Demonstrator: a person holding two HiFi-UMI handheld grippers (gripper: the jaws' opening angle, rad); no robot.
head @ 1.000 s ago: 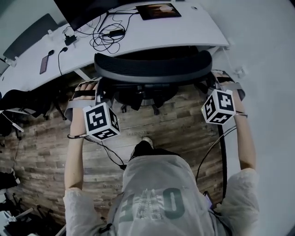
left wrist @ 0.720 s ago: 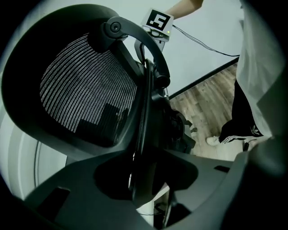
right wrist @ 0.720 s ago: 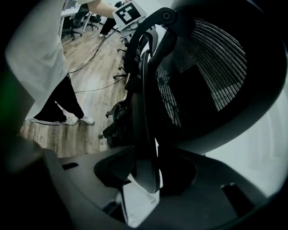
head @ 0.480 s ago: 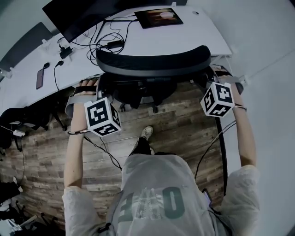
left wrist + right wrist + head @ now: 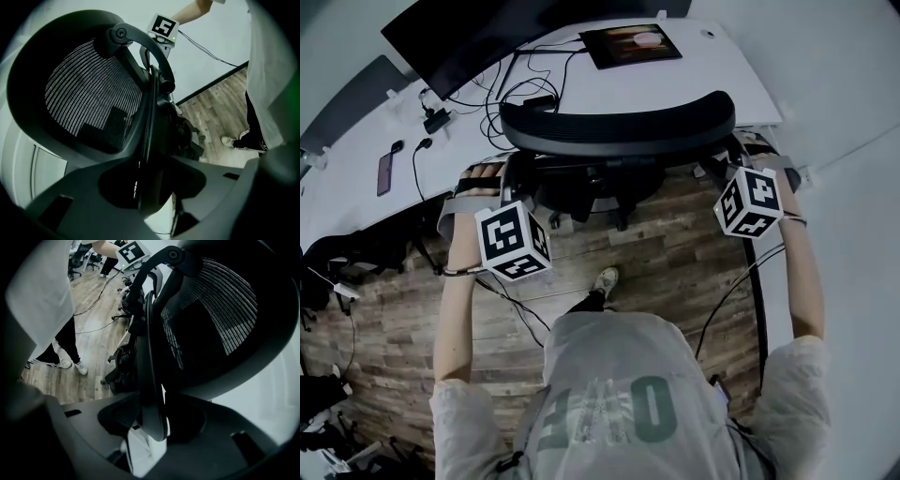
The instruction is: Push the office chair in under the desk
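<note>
The black mesh-backed office chair (image 5: 619,127) stands at the edge of the white curved desk (image 5: 703,70), its seat under the desktop. My left gripper (image 5: 147,187) is at the chair's left side, my right gripper (image 5: 152,420) at its right side. Each is shut on a thin black edge of the chair's side frame, which runs up between the jaws. In the head view only the marker cubes show, the left one (image 5: 514,242) and the right one (image 5: 750,202). The jaws there are hidden by the hands and the chair.
On the desk are a dark monitor (image 5: 487,37), a tablet (image 5: 633,42), tangled cables (image 5: 520,84) and a phone (image 5: 384,173). Dark chairs (image 5: 356,253) stand at the left on the wooden floor. The person's shoe (image 5: 605,279) is just behind the chair.
The chair and both grippers have moved forward to the desk, and the backrest now overlaps the desk's edge. The person has stepped forward behind it.
</note>
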